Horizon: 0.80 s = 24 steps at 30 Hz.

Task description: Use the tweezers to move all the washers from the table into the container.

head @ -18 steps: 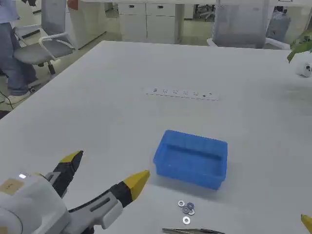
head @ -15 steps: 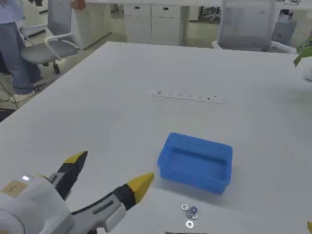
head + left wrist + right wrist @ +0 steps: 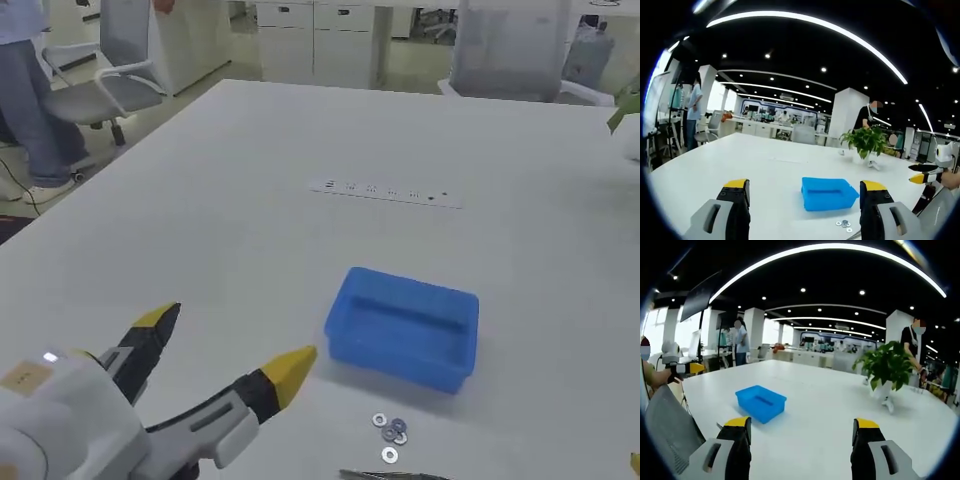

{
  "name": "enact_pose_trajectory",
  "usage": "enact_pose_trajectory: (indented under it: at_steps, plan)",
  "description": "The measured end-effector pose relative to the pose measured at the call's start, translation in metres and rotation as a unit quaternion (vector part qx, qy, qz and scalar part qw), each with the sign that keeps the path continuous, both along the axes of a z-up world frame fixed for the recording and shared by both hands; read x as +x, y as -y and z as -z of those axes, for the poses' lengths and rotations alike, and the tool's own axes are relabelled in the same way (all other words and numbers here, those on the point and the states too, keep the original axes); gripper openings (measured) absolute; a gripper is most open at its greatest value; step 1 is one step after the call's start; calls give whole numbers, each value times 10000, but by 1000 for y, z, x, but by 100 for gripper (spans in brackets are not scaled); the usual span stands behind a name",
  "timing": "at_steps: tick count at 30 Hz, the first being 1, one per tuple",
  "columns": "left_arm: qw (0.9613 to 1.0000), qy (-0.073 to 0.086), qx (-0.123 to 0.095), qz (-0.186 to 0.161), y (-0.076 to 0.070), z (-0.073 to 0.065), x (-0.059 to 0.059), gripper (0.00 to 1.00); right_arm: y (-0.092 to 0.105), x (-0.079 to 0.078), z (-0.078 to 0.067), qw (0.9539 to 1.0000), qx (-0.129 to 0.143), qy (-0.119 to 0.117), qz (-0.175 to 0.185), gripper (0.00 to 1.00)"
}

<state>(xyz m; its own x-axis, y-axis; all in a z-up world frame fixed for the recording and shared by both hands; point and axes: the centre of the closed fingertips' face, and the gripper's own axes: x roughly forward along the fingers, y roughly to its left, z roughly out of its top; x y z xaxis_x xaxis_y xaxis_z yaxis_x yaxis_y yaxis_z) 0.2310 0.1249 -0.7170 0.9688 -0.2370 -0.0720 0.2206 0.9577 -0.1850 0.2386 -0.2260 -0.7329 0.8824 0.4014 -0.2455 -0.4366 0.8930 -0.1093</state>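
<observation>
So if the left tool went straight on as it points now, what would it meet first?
Most likely the bin, which sits centred ahead of the open left tool. The washers lie low and right of that line. Depth is hard to judge, though.

Three cameras, one white table (image 3: 200,200), all taking in the blue container (image 3: 403,328)

Your headset looks forward and down from the table's near side, close above the left gripper (image 3: 230,338), with the container mid-frame and the washers (image 3: 391,433) just before it. Your left gripper view sits low, almost level with the tabletop, and faces the container head-on between its parted jaws; the right gripper (image 3: 918,178) shows at its right edge. Your right gripper view is equally low, facing across the table with the container off to its left. Both gripper views share the potted plant (image 3: 864,140).
</observation>
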Motion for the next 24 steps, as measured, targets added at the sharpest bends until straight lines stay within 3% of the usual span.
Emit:
enact_pose_trajectory:
  at_steps: [19,24]
  plan:
    - [10000,-22,28,-17,-1,1,0,92,1,0,4,9999,-86,-75,-5,82]
    - [10000,2,-11,-22,-2,0,0,92,-2,-1,1,10000,32,-26,-75,82]
